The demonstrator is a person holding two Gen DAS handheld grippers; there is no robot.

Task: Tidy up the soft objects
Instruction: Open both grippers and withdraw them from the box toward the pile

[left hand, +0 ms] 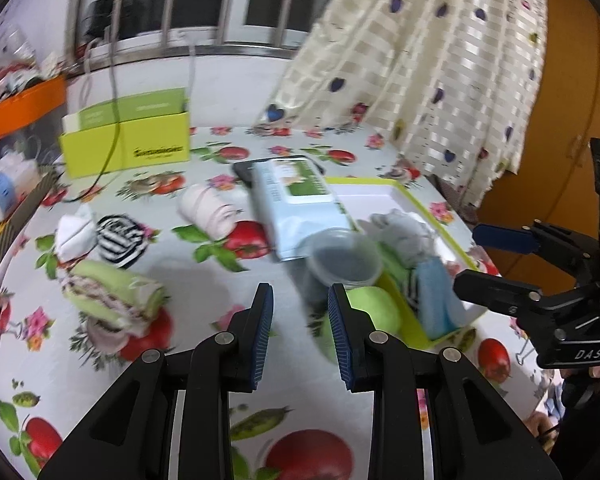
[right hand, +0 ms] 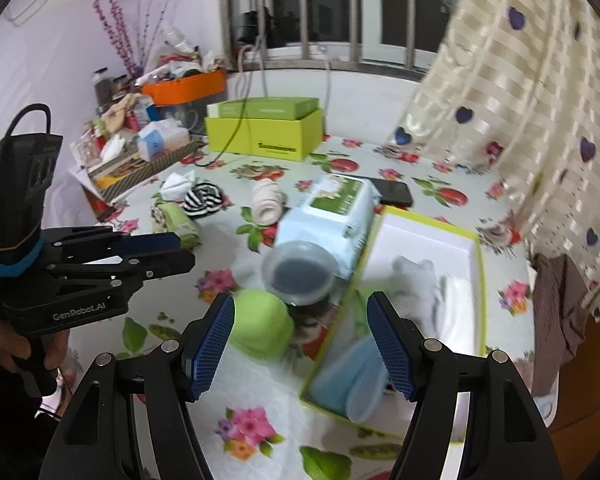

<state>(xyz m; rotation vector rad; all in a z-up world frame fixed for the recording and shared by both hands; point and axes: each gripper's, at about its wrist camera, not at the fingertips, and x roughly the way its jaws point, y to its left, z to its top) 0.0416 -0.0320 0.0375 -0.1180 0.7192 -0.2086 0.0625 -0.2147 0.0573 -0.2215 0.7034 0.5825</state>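
Green-rimmed tray (right hand: 476,264) sits at the table's (left hand: 259,280) edge; both grippers' jaws gape empty above.

Tablecloth (left hand: 219,148) looked glossy, printed plastic. Cup (right hand: 297,272) was translucent smooth plastic. Socks (left hand: 209,210) were soft knit cloth. Box (right hand: 476,248) was matt card. Finger pads (right hand: 209,346) were ribbed blue rubber.

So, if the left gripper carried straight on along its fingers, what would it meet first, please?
Most likely the clear plastic cup lying on its side, just ahead of the open, empty left gripper; blur leaves the depth uncertain, and the green roll sits close to its right.
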